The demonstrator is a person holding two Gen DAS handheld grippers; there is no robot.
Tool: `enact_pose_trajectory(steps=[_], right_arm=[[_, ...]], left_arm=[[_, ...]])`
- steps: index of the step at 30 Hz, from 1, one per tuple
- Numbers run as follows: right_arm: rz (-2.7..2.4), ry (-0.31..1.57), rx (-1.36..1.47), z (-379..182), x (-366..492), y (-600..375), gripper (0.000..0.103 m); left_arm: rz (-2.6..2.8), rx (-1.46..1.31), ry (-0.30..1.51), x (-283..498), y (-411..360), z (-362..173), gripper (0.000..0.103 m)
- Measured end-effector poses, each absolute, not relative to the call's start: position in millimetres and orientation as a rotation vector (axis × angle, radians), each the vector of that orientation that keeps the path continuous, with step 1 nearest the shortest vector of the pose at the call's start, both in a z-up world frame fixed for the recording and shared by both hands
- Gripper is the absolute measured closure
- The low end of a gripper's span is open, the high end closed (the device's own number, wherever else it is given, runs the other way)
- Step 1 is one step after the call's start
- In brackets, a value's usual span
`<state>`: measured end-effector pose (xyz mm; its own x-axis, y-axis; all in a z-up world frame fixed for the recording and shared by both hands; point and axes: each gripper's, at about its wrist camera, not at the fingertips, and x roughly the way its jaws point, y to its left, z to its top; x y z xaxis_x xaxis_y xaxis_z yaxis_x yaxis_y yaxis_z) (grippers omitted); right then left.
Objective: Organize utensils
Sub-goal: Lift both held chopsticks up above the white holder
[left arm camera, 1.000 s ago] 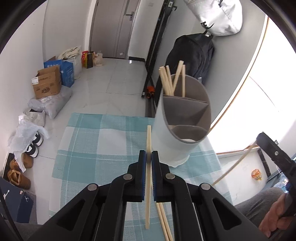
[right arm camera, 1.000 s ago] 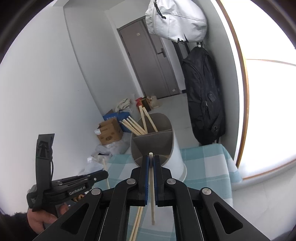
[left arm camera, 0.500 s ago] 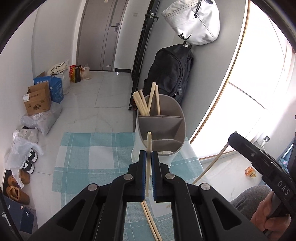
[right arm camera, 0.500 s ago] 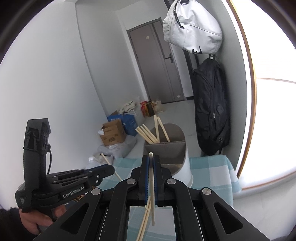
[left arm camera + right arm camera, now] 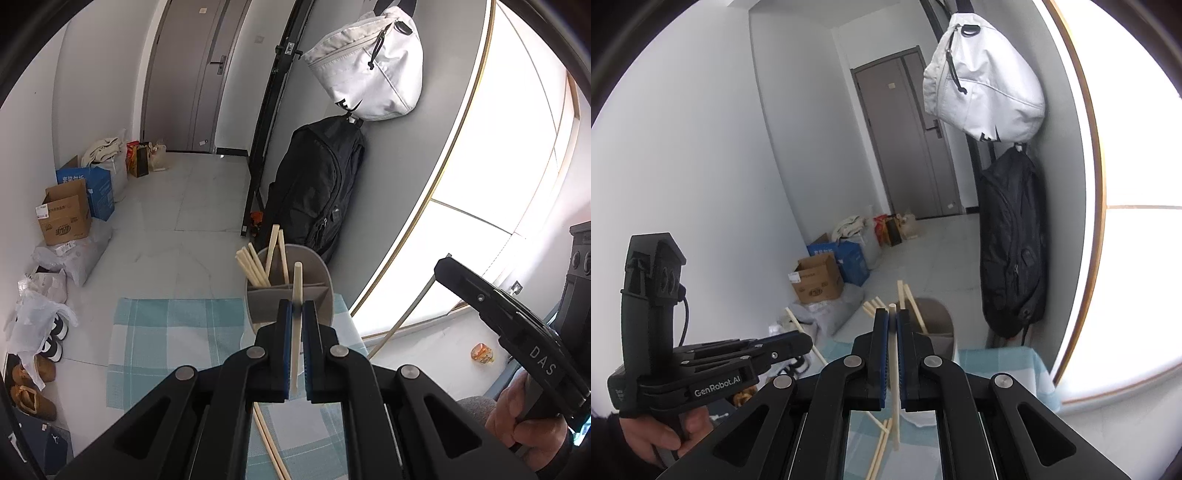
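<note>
Blue-padded fingers (image 5: pixel 282 343) of left gripper (image 5: pixel 294 343) clamp one chopstick (image 5: pixel 295 325); right gripper (image 5: pixel 892 354) pinches another chopstick (image 5: pixel 894 387). Beyond, grey divided holder (image 5: pixel 317 291) on checked tabletop (image 5: pixel 166 339) has several chopsticks (image 5: pixel 255 267) in far compartment; loose chopsticks (image 5: pixel 881 443) lie below.

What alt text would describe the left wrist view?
The left gripper is shut on a single chopstick above a checked cloth, before a grey divided holder with more chopsticks. Bags hang behind.

Teal-and-white checked tablecloth (image 5: pixel 166 332), grey holder (image 5: pixel 317 264)
</note>
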<state>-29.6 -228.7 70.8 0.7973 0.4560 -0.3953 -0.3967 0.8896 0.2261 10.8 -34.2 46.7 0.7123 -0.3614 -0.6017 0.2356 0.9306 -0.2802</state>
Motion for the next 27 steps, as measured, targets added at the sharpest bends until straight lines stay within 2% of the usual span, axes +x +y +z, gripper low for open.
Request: enact_pose_trajectory(steps=[9,16,27], right_arm=[[0.450,0.422,0.140,121.7,15.8,-234.1,0.099],[0.443,0.408,0.101,145.5,52.6,-232.3,0.099],[0.456,0.442,0.038,137.0,104.5,-214.9,0.099]], left_arm=[[-0.375,-0.202,0.658,48.8,-43.0,87.8,0.102],[-0.390,-0.217,0.645,78.1,-38.8,99.8,0.102],[-0.385,-0.243,0.665,111.7,-36.1,80.8,0.102]])
